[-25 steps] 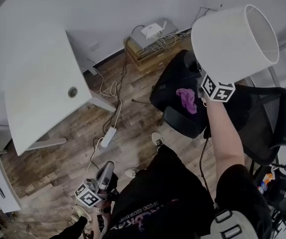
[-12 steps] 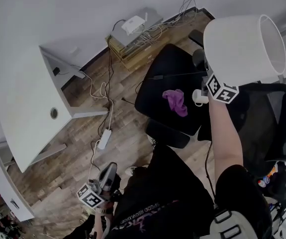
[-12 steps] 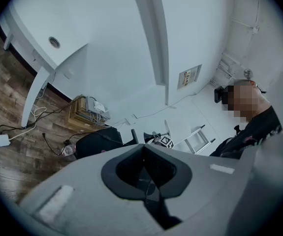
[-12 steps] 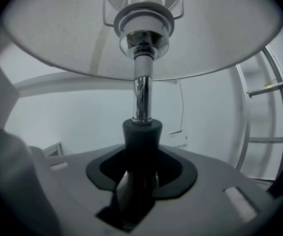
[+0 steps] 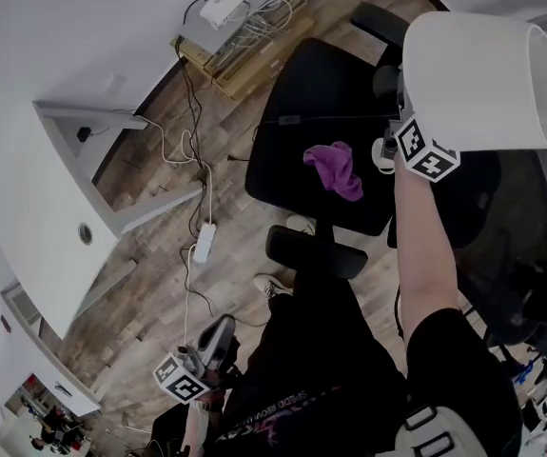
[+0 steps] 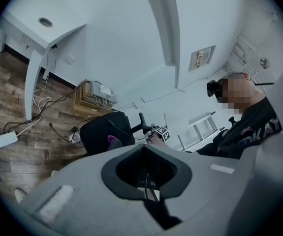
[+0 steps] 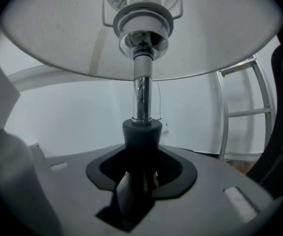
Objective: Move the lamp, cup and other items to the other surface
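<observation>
A white lamp shade (image 5: 478, 84) fills the upper right of the head view, tilted with its open end to the right. My right gripper (image 5: 401, 108) is shut on the lamp's dark stem base (image 7: 141, 136), and the chrome stem (image 7: 141, 95) rises from the jaws to the shade. Beside that gripper, a white cup (image 5: 383, 153) and a purple cloth (image 5: 335, 169) lie on a black chair seat (image 5: 297, 112). My left gripper (image 5: 216, 333) hangs low by the person's leg. Its jaws (image 6: 146, 168) look closed, with nothing between them.
A white table (image 5: 45, 208) stands at the left above a wooden floor with cables and a power strip (image 5: 203, 243). A wooden box with a router (image 5: 225, 12) sits by the wall. A black mesh chair (image 5: 525, 246) is at the right.
The lamp in my right gripper has come lower, close beside the cup on the black seat. The view has swung, sliding the white table off to the left. My left gripper stays low.
</observation>
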`<state>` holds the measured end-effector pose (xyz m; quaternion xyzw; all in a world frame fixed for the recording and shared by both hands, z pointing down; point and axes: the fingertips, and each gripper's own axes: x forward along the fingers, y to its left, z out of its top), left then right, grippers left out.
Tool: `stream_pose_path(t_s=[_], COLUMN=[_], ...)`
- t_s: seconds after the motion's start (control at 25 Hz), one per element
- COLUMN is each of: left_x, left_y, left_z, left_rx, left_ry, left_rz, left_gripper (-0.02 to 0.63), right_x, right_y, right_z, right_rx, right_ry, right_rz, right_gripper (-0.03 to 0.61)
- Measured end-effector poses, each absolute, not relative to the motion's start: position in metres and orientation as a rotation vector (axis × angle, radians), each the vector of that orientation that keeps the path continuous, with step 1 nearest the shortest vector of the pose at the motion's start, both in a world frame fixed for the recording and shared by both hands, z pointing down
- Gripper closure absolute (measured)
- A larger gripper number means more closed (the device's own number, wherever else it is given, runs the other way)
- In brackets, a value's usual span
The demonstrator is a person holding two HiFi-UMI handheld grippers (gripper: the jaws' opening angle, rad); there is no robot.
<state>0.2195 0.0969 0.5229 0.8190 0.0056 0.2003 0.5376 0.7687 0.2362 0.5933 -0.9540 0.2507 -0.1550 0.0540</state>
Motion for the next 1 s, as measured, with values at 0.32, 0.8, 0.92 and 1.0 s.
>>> stream_pose_path(t_s=[0.32,0.8,0.92,1.0], left_x=[0.219,0.219,0.218,0.217], left_y=[0.118,0.124,0.123,0.121], left_z=[0.566,0.593,0.601,0.605], left_rx=[1.924,1.873,1.854,1.841], left_ry=[0.010,-0.028,-0.045,-0.050], left_rz=[0.651,0.737,0.748,0.750], left_gripper=[0.614,0.614,0.614,0.614], right_x=[0.769,0.773,0.771,0.770], right_y=[0.253,0.241,0.237,0.236], right_z=[0.690,0.774,0.787,0.789], right_rx=[-2.856,-2.864,-2.870,-2.887], right_ry=[0.664,0.652,0.652,0.656], right_rz=[-0.573,-0.697,-0.714,-0.703], right_gripper=[0.430,0.430,0.430,0.430])
